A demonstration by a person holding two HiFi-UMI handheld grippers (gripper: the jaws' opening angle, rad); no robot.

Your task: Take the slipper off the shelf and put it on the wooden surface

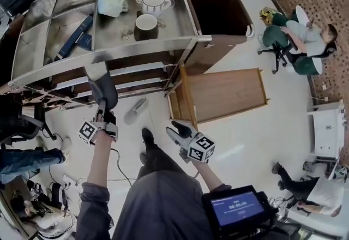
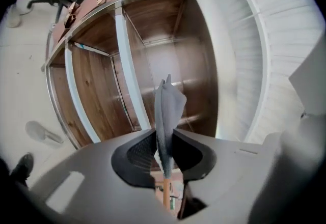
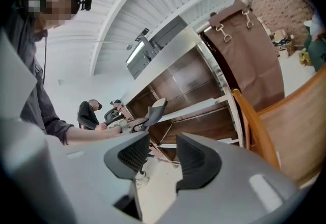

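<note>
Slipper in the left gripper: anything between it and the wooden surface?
Nothing visible blocks it. The wooden surface is bare. The slipper, clamped in the jaws of the left gripper, hangs in front of the shelf. Only the shelf's front corner post stands near the path across.

Open floor (image 1: pixel 245 141) before the wooden surface (image 1: pixel 223 91), its rim raised; loose slipper (image 1: pixel 135 111) on the floor by the shelf (image 1: pixel 109 57) front
</note>
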